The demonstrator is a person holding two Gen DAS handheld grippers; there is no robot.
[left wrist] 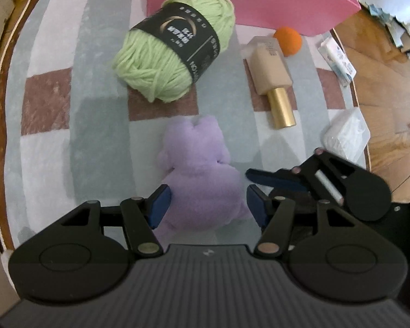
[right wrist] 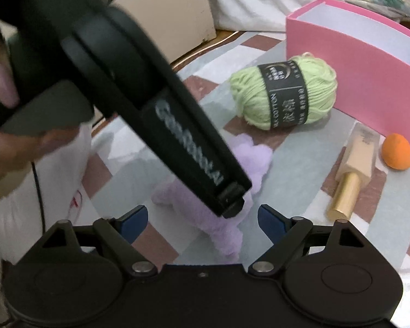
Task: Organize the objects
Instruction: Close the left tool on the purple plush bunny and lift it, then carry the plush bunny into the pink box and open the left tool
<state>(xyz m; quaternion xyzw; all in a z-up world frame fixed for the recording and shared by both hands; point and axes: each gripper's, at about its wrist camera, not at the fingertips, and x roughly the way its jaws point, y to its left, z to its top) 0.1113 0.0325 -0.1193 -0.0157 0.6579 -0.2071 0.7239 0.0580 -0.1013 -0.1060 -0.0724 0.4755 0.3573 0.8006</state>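
A purple plush toy lies on the checkered cloth. My left gripper is open with its blue pads on either side of the toy's lower body, not closed on it. The toy also shows in the right wrist view, partly hidden by the left gripper's black body. My right gripper is open and empty, low beside the toy; it shows at the right in the left wrist view. A green yarn ball, a beige bottle with a gold cap and an orange sponge egg lie beyond.
A pink box stands open at the back, next to the yarn and the orange egg. A tissue pack and a clear plastic packet lie at the cloth's right edge. The wooden floor lies beyond.
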